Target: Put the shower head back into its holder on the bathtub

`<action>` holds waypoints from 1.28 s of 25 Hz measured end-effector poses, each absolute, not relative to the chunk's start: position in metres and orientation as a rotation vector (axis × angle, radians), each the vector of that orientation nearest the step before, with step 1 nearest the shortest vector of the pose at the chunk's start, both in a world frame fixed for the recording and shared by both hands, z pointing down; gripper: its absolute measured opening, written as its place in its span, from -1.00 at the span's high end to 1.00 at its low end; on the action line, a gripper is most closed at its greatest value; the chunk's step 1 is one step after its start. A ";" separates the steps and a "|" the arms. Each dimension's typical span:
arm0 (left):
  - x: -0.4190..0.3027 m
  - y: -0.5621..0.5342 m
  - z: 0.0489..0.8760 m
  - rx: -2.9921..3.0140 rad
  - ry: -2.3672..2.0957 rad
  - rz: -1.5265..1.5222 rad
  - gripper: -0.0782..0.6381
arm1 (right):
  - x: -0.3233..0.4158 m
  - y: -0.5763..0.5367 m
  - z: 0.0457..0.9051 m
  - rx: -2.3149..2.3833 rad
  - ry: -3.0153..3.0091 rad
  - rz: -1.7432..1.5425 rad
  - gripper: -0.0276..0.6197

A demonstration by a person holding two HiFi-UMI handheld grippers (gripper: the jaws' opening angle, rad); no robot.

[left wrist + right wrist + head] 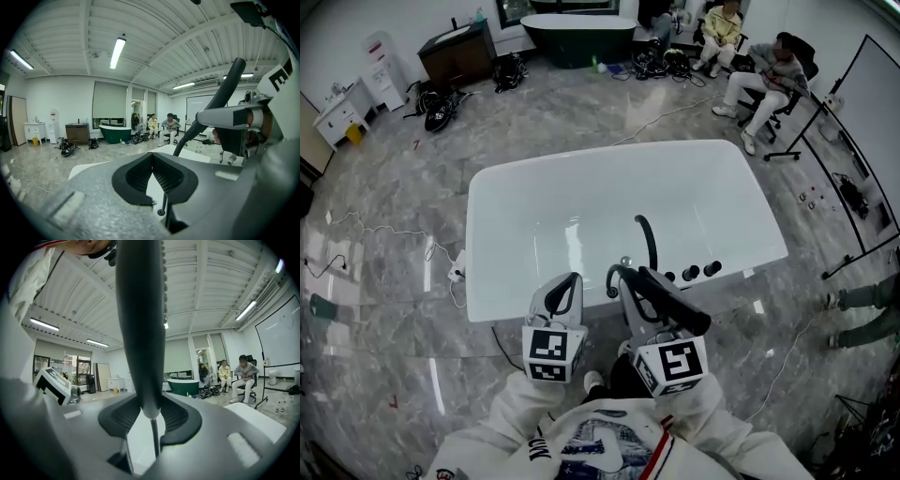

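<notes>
The white bathtub (pixel 534 187) fills the middle of the head view. On its near rim stand a curved black spout (pixel 648 240) and three black knobs (pixel 690 273). My right gripper (pixel 631 284) (pixel 151 411) is shut on the dark shower head (pixel 675 298) (pixel 140 324), held just above that rim. The shower head's handle rises between the pads (pixel 180 416) and its black hose (pixel 610 277) loops down beside them. My left gripper (pixel 569 281) (pixel 152 157) hovers to the left of it, pads together with nothing in them. The left gripper view shows the shower head (pixel 229 117) off to the right.
A dark green tub (pixel 579 36) and a brown cabinet (pixel 457 52) stand at the far wall. Seated people (pixel 764 80) are at the back right. A whiteboard stand (pixel 867 141) is on the right. Cables and a power strip (pixel 457 272) lie on the floor left of the tub.
</notes>
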State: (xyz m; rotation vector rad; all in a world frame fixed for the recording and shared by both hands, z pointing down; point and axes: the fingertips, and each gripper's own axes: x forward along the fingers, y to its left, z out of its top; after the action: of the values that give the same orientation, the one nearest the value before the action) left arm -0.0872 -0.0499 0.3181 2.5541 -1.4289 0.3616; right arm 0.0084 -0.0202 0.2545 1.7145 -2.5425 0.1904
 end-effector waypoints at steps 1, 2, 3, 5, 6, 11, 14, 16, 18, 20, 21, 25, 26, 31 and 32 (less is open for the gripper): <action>-0.087 -0.052 0.320 2.550 -1.434 0.367 0.78 | 0.009 -0.023 0.257 1.710 -2.542 0.198 0.49; -0.087 -0.054 0.322 2.545 -1.439 0.370 0.78 | 0.010 -0.025 0.260 1.703 -2.542 0.205 0.49; -0.085 -0.056 0.323 2.541 -1.443 0.372 0.78 | 0.011 -0.027 0.263 1.696 -2.543 0.211 0.49; -0.083 -0.059 0.327 2.534 -1.453 0.380 0.78 | 0.015 -0.031 0.267 1.682 -2.545 0.223 0.49; -0.082 -0.061 0.329 2.529 -1.455 0.383 0.78 | 0.016 -0.033 0.269 1.676 -2.545 0.228 0.49; -0.081 -0.068 0.339 2.500 -1.465 0.390 0.78 | 0.016 -0.044 0.280 1.640 -2.551 0.250 0.49; -0.081 -0.073 0.344 2.490 -1.478 0.397 0.78 | 0.017 -0.049 0.284 1.617 -2.558 0.261 0.49; -0.078 -0.076 0.343 2.485 -1.482 0.395 0.78 | 0.018 -0.051 0.286 1.607 -2.562 0.266 0.49; -0.075 -0.080 0.345 2.482 -1.484 0.399 0.78 | 0.021 -0.055 0.288 1.597 -2.564 0.273 0.49; -0.072 -0.085 0.344 2.475 -1.490 0.405 0.78 | 0.024 -0.058 0.291 1.587 -2.568 0.280 0.49; -0.071 -0.087 0.346 2.471 -1.494 0.411 0.78 | 0.025 -0.060 0.292 1.580 -2.570 0.284 0.49; -0.068 -0.093 0.351 2.445 -1.521 0.425 0.78 | 0.030 -0.066 0.300 1.537 -2.587 0.302 0.49; -0.067 -0.094 0.352 2.436 -1.527 0.427 0.78 | 0.032 -0.068 0.302 1.526 -2.591 0.304 0.49; -0.059 -0.099 0.360 2.400 -1.557 0.447 0.78 | 0.041 -0.080 0.307 1.470 -2.612 0.319 0.49; -0.058 -0.101 0.360 2.395 -1.568 0.449 0.78 | 0.043 -0.082 0.308 1.460 -2.615 0.324 0.49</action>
State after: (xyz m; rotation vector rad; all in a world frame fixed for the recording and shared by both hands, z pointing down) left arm -0.0577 -0.1007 0.3597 2.3950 -1.5675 0.4486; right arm 0.0426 -0.0820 0.3080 1.4602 -2.6151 0.3242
